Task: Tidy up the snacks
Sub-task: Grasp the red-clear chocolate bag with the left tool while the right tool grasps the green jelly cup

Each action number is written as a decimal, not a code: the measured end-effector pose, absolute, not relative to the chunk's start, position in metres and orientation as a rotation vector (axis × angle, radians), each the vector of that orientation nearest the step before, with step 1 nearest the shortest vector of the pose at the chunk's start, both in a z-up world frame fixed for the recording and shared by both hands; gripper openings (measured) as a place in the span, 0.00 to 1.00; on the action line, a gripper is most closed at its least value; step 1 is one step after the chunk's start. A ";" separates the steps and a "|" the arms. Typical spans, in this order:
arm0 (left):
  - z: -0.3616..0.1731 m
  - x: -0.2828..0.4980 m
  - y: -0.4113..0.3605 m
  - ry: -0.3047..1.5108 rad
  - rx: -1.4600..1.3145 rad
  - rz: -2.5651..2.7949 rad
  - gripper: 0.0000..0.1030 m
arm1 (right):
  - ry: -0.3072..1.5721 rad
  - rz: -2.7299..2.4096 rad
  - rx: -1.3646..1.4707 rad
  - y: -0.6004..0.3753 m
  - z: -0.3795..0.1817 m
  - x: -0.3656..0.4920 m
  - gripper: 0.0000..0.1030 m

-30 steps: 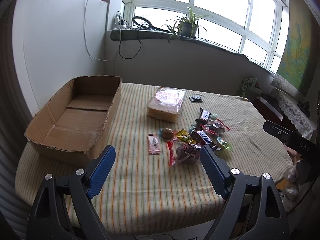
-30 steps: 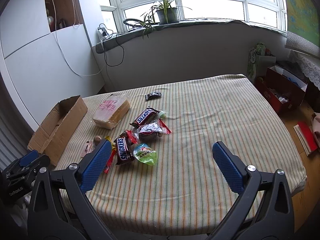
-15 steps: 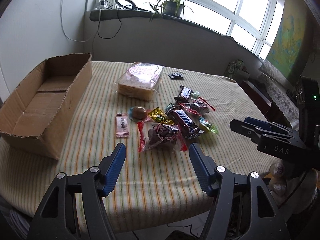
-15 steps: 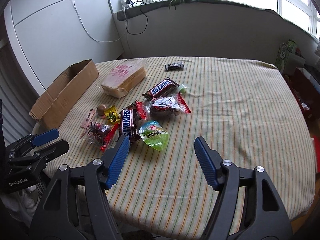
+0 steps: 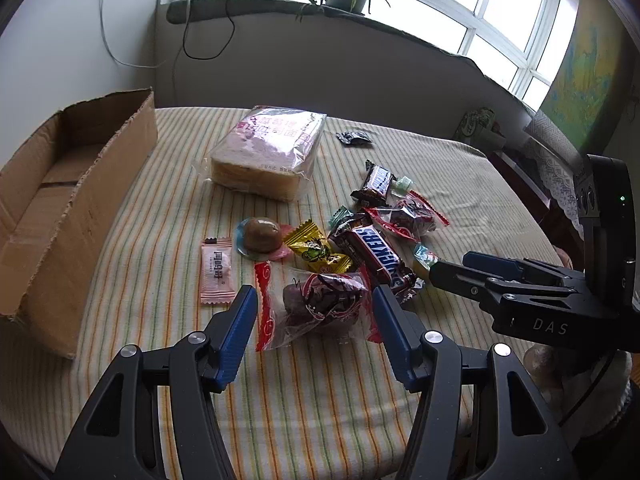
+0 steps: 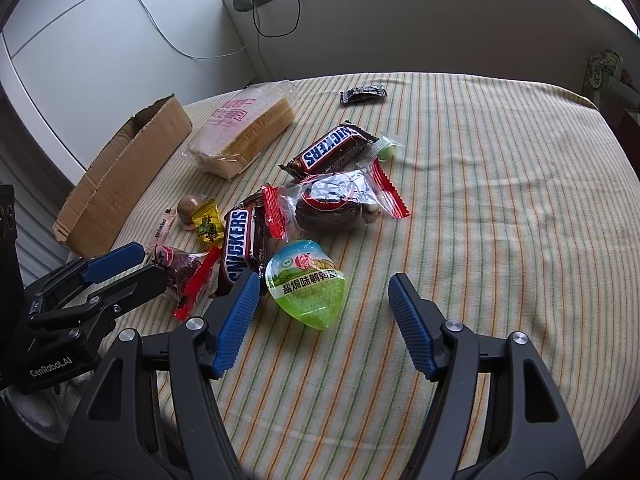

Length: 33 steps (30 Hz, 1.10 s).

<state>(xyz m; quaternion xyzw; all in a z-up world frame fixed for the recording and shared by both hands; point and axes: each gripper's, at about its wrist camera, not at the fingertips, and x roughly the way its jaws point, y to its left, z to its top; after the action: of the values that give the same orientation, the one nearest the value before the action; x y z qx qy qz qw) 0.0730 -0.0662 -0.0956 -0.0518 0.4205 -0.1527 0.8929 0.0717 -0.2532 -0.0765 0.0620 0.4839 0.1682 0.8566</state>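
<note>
Two claws, both agape: left claw [image 5: 312,312] straddles red-edged cake pouch [image 5: 320,308]; right claw [image 6: 322,300] nears green cup [image 6: 306,284]. Pinch mid-body, then carry to cardboard box [image 5: 60,208].

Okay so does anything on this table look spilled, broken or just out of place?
Nothing looks spilled or torn. The snacks lie in a loose heap on the striped tablecloth, none in the cardboard box yet. One small black packet sits apart from the heap, toward the table's far edge. The box's cut rim is ragged.
</note>
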 end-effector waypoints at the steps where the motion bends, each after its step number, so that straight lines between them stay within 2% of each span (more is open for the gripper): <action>1: -0.097 0.075 -0.068 0.874 -0.101 -0.318 0.58 | 1.020 0.354 0.129 -0.253 -0.078 0.073 0.68; 21: -0.110 0.082 -0.075 0.865 -0.029 -0.296 0.60 | 1.021 0.350 0.054 -0.239 -0.084 0.078 0.68; 24: -0.115 0.082 -0.077 0.878 -0.039 -0.316 0.60 | 1.024 0.349 0.055 -0.239 -0.084 0.078 0.59; 28: -0.119 0.082 -0.077 0.886 -0.067 -0.322 0.54 | 1.027 0.361 0.057 -0.241 -0.084 0.077 0.51; 30: -0.119 0.082 -0.077 0.885 -0.071 -0.319 0.52 | 1.026 0.365 0.052 -0.240 -0.084 0.077 0.43; 33: -0.118 0.082 -0.077 0.884 -0.072 -0.317 0.50 | 1.022 0.374 0.051 -0.240 -0.084 0.077 0.43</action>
<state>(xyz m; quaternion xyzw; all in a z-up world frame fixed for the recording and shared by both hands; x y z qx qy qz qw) 0.0818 -0.0770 -0.1180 -0.0348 0.4258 -0.1527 0.8912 0.0768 -0.2404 -0.0844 0.0244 0.4859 0.1777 0.8554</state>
